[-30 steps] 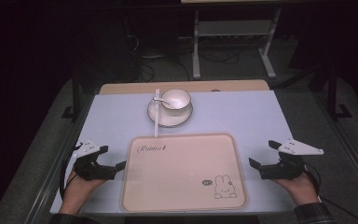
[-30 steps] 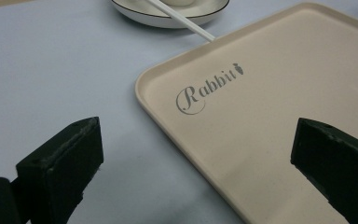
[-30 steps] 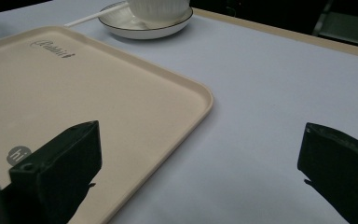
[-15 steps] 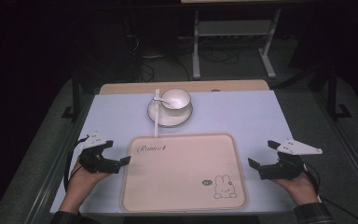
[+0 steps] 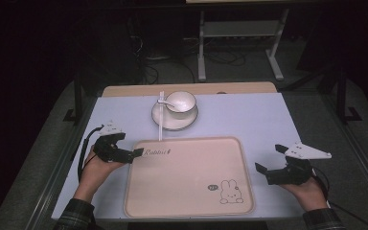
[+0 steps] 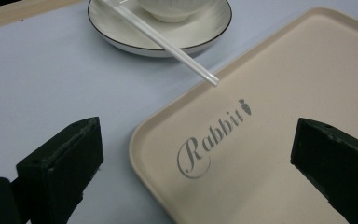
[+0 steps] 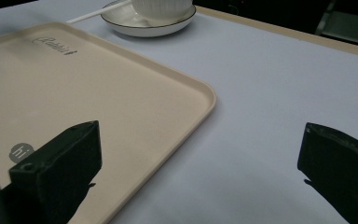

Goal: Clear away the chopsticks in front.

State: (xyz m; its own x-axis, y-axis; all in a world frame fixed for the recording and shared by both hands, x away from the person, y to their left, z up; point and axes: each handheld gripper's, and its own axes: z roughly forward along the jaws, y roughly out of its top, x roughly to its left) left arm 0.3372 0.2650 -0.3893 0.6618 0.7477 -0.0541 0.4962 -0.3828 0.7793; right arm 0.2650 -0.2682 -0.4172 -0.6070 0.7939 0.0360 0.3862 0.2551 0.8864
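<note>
**Both grippers open at the tray's sides**

High view: we see the beige tray [image 5: 189, 177] centre-front, plate [image 5: 174, 117] w/ bowl [image 5: 181, 101] at 12 o'clock, chopsticks [image 5: 161, 115] across plate's left edge. Left gripper [image 5: 127, 154] at tray's 10 o'clock corner, right gripper [image 5: 270, 159] at 3 o'clock.

Left gripper view: jaws wide apart, empty, straddling the tray's corner; chopstick tips on rim.

Right gripper view: jaws wide apart, empty, one over tray, one over table [image 7: 279, 88].

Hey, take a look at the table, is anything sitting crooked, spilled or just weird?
Nothing spilled or broken. One oddity: the long white stick lies across the plate beside the bowl, its near end jutting past the rim and overhanging the tray's edge.
</note>
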